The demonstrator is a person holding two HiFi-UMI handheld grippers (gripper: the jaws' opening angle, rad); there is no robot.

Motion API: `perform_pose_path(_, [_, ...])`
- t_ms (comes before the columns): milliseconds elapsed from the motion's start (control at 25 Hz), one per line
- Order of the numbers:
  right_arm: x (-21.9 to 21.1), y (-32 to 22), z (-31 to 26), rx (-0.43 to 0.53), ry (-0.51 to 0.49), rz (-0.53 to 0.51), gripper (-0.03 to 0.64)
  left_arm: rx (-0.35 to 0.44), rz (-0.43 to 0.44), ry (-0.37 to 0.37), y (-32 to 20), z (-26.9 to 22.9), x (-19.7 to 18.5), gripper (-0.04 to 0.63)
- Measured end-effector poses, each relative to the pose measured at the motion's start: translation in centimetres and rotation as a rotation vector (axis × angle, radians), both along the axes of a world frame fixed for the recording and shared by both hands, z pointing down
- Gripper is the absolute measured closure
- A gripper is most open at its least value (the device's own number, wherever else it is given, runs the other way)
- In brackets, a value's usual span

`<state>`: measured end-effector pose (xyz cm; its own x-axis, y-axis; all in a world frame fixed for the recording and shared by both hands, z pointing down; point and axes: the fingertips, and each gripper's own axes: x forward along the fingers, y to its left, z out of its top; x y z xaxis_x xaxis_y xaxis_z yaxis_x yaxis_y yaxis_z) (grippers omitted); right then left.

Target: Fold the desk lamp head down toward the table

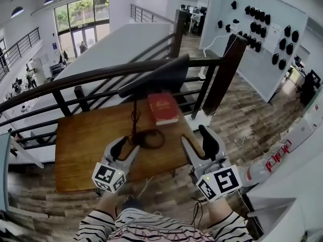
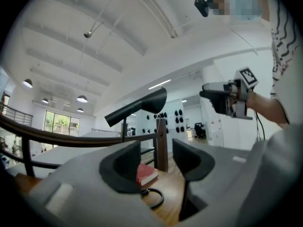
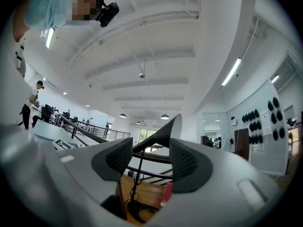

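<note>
Two grey handheld grippers hover over the near edge of the brown wooden table [image 1: 83,150] — our left gripper [image 1: 129,145] and right gripper [image 1: 194,136], both with jaws spread and nothing between them. We see the black desk lamp [image 1: 156,77] mid-table, head raised, just beside the red hardcover book [image 1: 162,108].

An office mezzanine: railing [image 1: 101,74], distant workstations [image 1: 193,10], tall entrance windows [image 1: 83,14].
</note>
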<state>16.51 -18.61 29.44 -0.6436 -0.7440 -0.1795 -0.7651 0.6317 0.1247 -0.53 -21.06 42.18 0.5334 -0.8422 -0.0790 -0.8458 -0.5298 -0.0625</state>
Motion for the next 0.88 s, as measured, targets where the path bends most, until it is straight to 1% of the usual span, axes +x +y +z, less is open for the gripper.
perform_pose_path(240, [0.2, -3.3, -1.8, 0.036, 0.022, 0.027, 0.39, 0.0, 0.002, 0.001, -5.2, 0.1, 0.2, 0.387])
perform_pose_path(640, [-2.5, -9.7, -6.3, 0.124, 0.067, 0.07, 0.391, -0.016, -0.012, -0.021, -15.0, -0.1, -2.0, 0.385])
perform_pose_path(880, [-4.3, -13.4, -9.0, 0.171, 0.113, 0.108, 0.393, -0.033, 0.017, -0.015, -19.0, 0.3, -3.5, 0.379])
